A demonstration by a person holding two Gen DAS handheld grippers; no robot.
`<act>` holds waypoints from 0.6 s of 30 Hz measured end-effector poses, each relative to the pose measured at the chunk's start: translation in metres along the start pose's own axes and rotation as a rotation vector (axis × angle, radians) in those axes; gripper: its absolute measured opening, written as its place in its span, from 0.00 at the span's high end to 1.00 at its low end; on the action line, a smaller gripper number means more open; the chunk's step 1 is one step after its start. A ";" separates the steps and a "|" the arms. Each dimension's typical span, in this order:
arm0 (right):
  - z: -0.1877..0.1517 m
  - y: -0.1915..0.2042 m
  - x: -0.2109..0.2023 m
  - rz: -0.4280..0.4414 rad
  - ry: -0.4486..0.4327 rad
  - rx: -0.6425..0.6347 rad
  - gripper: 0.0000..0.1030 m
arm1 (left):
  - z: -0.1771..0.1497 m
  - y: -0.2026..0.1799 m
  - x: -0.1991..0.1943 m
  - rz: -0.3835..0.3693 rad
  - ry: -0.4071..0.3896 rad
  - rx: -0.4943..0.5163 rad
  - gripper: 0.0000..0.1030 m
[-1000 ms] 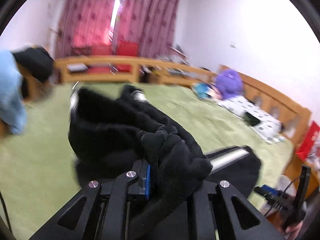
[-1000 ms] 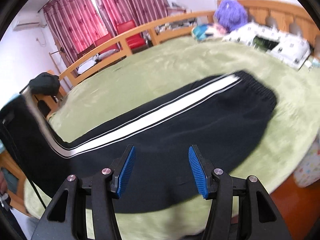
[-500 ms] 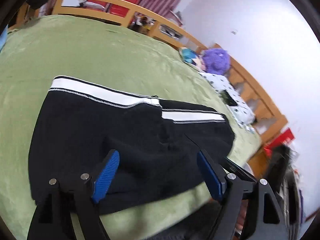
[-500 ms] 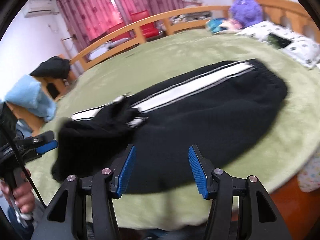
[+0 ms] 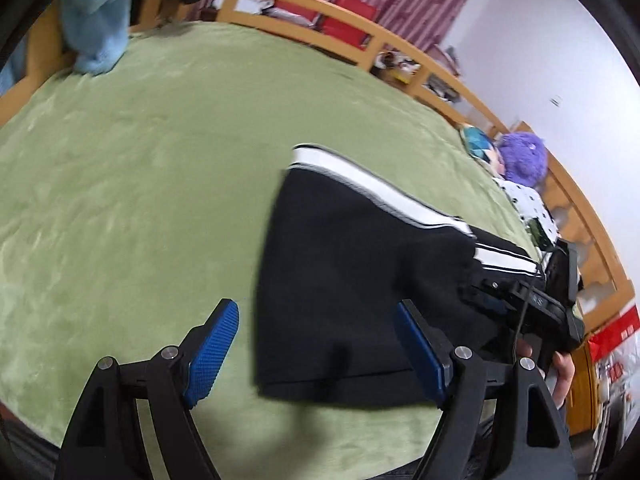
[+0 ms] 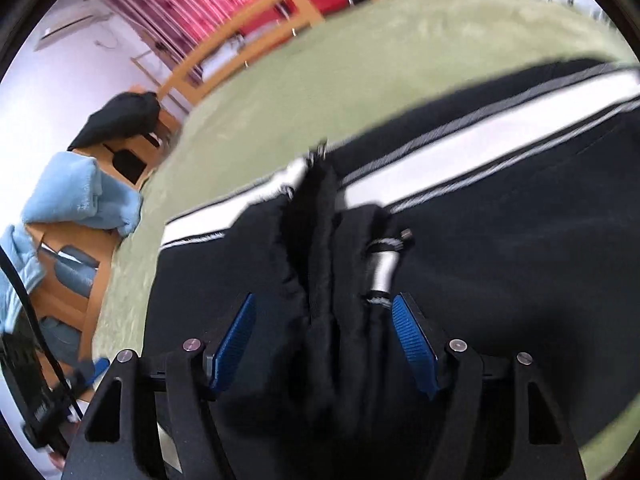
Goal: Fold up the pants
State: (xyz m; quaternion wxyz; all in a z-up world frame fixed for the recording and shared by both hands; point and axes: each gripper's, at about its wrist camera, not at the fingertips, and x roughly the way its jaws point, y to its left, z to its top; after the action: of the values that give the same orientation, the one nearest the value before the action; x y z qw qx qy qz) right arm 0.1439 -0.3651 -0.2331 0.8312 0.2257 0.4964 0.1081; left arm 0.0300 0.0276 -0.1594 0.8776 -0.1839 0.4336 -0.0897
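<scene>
Black pants (image 5: 360, 264) with a white side stripe (image 5: 372, 192) lie folded over on the green bed cover. My left gripper (image 5: 316, 344) is open and empty, just above the near left edge of the pants. My right gripper (image 6: 324, 336) is open, low over the pants (image 6: 500, 260), with bunched black cloth (image 6: 316, 240) rising between its blue pads (image 6: 412, 344). The right gripper also shows in the left wrist view (image 5: 532, 304), at the right end of the pants.
The green cover (image 5: 132, 184) spreads wide to the left of the pants. A wooden bed rail (image 5: 360, 40) runs along the far side. A light blue cloth (image 6: 80, 196) and a dark garment (image 6: 120, 120) sit on wooden furniture at the left. A purple plush (image 5: 524, 160) lies far right.
My left gripper let go of the pant leg, which now lies folded over the rest, and drew back left. My right gripper moved down onto the bunched cloth.
</scene>
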 end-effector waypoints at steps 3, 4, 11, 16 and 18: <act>0.009 0.013 0.008 0.007 -0.011 -0.075 0.85 | 0.001 0.006 0.004 0.009 -0.004 -0.013 0.24; 0.015 0.018 -0.001 0.047 -0.054 -0.112 0.86 | 0.003 0.008 0.004 0.008 -0.004 -0.018 0.24; 0.055 -0.006 -0.035 -0.034 -0.130 -0.094 0.60 | 0.009 -0.002 0.016 -0.045 0.010 -0.012 0.24; 0.025 -0.021 -0.058 -0.048 -0.122 -0.088 0.53 | 0.002 -0.008 0.024 -0.072 0.029 -0.002 0.24; 0.009 -0.017 -0.077 -0.004 -0.164 -0.114 0.53 | -0.001 -0.009 0.028 -0.083 0.041 -0.004 0.24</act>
State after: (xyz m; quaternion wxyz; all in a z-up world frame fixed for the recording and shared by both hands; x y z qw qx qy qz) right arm 0.1136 -0.4129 -0.1778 0.8807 0.1851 0.4203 0.1160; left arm 0.0458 0.0103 -0.1765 0.8638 -0.2014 0.4436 -0.1289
